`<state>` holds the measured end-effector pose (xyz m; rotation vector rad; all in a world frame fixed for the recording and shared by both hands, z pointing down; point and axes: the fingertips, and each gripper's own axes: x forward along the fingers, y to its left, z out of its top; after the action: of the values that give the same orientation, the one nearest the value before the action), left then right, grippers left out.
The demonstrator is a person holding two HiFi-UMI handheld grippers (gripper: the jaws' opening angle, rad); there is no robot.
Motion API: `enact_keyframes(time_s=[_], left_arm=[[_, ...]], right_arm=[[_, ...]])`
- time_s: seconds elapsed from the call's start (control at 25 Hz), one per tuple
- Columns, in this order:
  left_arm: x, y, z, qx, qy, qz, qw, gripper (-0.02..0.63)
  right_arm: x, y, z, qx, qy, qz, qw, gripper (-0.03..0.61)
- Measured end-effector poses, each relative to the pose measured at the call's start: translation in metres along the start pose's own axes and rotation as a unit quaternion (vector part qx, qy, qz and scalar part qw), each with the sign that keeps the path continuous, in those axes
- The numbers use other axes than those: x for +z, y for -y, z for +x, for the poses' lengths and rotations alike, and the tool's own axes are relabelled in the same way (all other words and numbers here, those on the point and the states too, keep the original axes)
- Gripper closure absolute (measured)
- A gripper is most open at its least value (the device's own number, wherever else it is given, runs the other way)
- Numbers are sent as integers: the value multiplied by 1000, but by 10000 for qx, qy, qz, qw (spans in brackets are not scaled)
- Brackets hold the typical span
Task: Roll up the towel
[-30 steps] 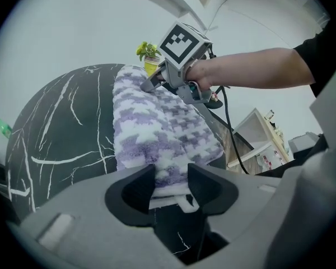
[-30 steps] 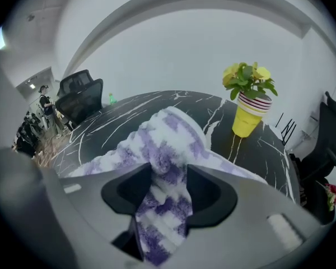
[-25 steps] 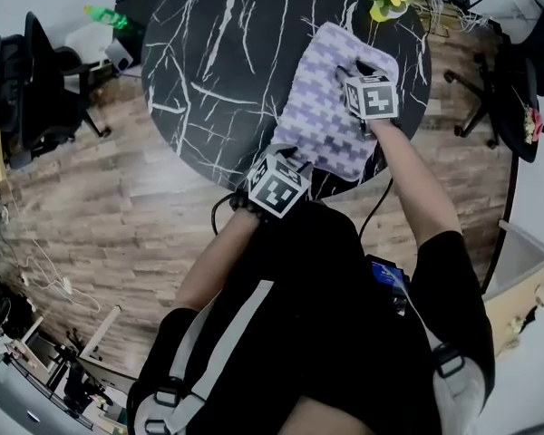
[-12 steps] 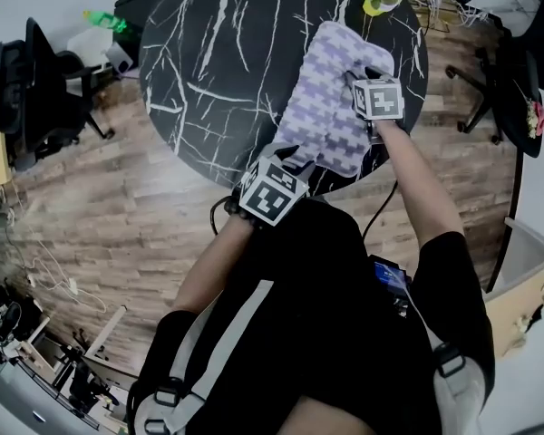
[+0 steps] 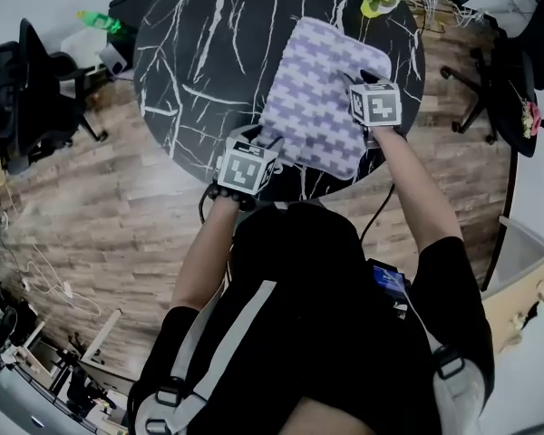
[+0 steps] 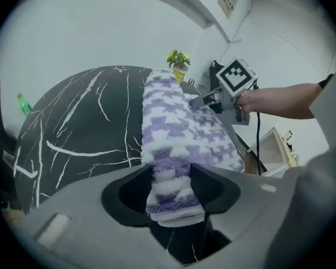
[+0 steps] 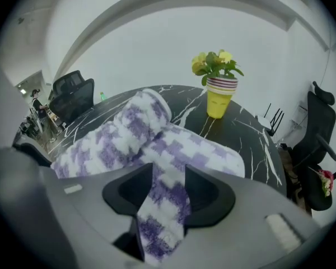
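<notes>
Nearest the person, the left gripper (image 6: 176, 186) pinches the near left corner of the purple-and-white towel (image 5: 313, 89), fabric filling the gap between its jaws even as they are opening. A little farther on, the right gripper (image 7: 167, 192) clamps the towel's right edge, its jaws closing on the cloth. The towel lies spread on the right half of the round black marble table (image 5: 199, 53), humped into a fold beside the right gripper. Beyond it stands a yellow flower pot (image 7: 219, 102)

We see the fluffy purple-and-white checked towel (image 5: 313, 89) spread across the near right of the desk (image 5: 208, 62), both near corners lifted.
</notes>
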<state>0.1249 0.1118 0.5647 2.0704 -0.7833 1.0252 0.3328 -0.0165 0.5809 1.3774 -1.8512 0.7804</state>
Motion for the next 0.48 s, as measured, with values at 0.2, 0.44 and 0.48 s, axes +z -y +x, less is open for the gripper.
enact_keyframes(time_s=[0.2,0.44,0.48], left_arm=[[-3,5,7,-93,35,0,10000,387],[-4,8,6,-269,5,52,9996,388],[-4,8,7,-297,9,75,9995,388]], right_arm=[[50,-20,-15,213,626,-173,9977,396],[98,-80,-14,603,903,-412,9932,396],[101,-89,-9,648,847,-446,9933,394]])
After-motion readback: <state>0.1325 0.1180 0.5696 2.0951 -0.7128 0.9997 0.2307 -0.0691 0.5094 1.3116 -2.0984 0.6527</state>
